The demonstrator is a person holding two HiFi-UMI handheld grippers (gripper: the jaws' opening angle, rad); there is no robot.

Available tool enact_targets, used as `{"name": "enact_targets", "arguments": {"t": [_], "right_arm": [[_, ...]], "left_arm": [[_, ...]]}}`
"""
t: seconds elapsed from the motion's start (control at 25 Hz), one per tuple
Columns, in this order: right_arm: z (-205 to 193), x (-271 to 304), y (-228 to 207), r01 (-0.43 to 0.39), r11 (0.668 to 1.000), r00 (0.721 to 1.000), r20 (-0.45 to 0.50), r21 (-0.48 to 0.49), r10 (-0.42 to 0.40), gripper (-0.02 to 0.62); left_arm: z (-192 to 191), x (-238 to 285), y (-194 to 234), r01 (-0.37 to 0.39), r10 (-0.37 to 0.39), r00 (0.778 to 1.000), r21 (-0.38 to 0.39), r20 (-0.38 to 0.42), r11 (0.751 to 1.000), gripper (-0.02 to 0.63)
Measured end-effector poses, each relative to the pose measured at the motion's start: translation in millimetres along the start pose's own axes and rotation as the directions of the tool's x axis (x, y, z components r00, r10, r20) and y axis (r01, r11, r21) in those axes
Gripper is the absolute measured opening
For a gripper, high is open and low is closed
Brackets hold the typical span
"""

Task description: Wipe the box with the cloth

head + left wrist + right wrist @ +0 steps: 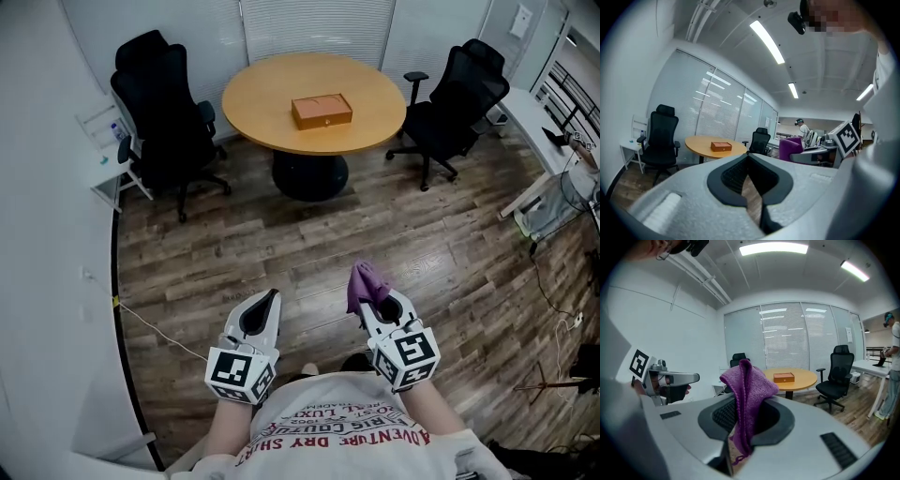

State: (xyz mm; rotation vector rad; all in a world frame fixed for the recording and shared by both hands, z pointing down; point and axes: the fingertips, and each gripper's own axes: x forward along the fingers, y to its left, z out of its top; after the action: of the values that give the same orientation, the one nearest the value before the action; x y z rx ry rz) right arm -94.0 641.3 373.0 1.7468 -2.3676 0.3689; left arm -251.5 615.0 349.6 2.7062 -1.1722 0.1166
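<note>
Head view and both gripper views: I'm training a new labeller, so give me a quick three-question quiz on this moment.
1. True or false: the purple cloth is already touching the box.
2. Which gripper holds the cloth? A) left B) right C) neither
3. Fill in: the left gripper has its jaws ____ with nothing between them.

Key:
1. False. The box sits on the round table, well away from the cloth.
2. B. The right gripper is clamped on it.
3. shut
</note>
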Motion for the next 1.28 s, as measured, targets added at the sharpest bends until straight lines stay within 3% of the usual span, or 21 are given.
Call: {"name": "enact_targets", "arguments": {"t": [0.24,0.4,0.8,1.08,1.28], "right_arm": [[0,33,-22,0.004,1.0,1.0,0.0,0.015,-0.004,0.078],[11,60,-52,-0.054,0.998,0.998,0.024,0.022,0.053,0.077],[57,144,-158,-0.252,0.968,0.968,-0.011,-0.018,0.252,0.078],[78,185,-247,-0.338,0.94,0.941,-0.033,-0.036,0.337,0.078],[81,212,-292,-0.356,0.934,0.933,-0.055,-0.029,0.355,0.078]], "left_arm": [[-6,27,19,-0.029,0.03,0.999,0.004,-0.024,1.0,0.009],[0,64,25,-0.069,0.07,0.997,0.016,-0.024,0.997,0.009],[32,184,37,-0.245,0.246,0.969,0.028,-0.025,0.969,0.009],[44,283,21,-0.285,0.285,0.959,-0.005,-0.007,0.959,0.009],[49,334,21,-0.304,0.304,0.952,-0.005,-0.016,0.953,0.009]]}}
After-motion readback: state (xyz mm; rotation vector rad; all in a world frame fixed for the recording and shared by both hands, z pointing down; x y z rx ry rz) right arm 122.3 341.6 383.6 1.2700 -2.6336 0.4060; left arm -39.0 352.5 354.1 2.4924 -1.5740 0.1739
